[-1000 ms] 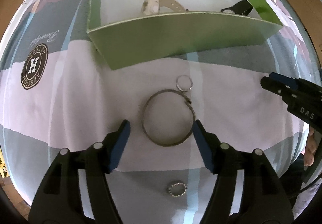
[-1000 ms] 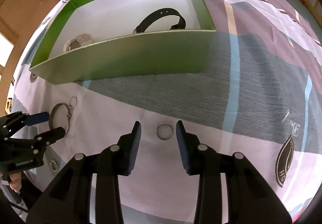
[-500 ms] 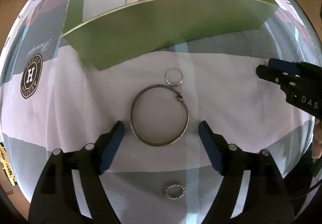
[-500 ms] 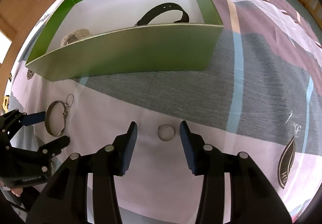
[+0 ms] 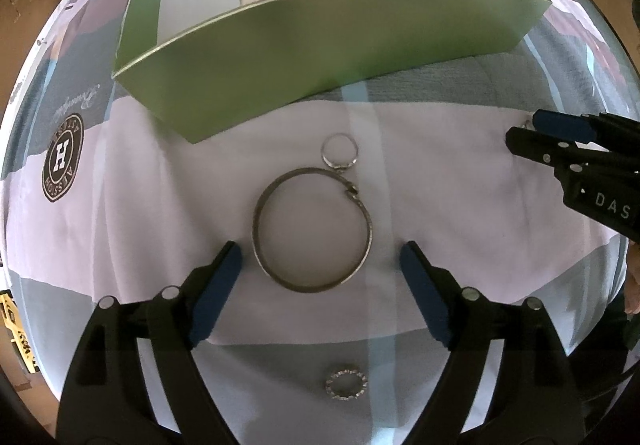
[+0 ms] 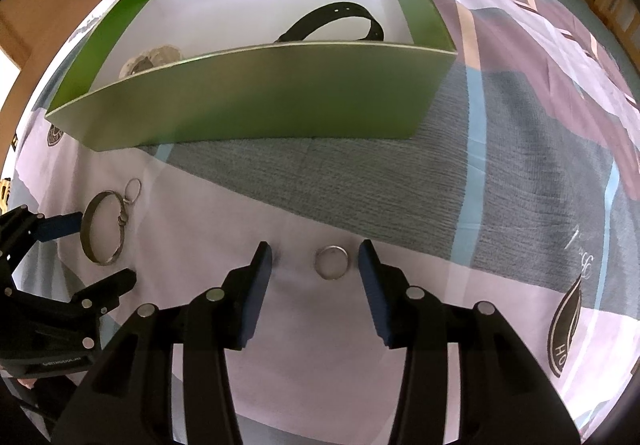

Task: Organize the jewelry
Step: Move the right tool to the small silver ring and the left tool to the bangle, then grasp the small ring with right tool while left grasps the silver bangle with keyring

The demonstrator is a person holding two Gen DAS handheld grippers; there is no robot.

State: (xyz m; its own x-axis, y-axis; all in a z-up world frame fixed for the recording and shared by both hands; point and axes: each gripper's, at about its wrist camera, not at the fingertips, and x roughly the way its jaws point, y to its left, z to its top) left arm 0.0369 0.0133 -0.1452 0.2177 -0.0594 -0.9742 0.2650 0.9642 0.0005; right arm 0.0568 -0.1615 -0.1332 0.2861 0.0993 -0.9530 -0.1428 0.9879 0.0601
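Currently, your green box (image 6: 248,101) holds a black strap (image 6: 336,21) and a pale piece (image 6: 150,59). Outstanding on the bedsheet (image 6: 520,181): bangle (image 5: 314,229), two rings (image 5: 340,151) (image 6: 331,262), studded ring (image 5: 346,383). Left gripper (image 5: 318,265) spreads wide around the bangle; right gripper (image 6: 316,263) brackets its ring, unclosed.

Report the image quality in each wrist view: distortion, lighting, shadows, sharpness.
Left wrist view: strong fisheye bends the green box front wall into a curve; its outer face sits in shade, the white interior is washed out; the bangle is sharp, the far bedding soft. Right wrist view: same barrel distortion with dark corners; the plain ring is crisp between the fingers, which cast little shadow.
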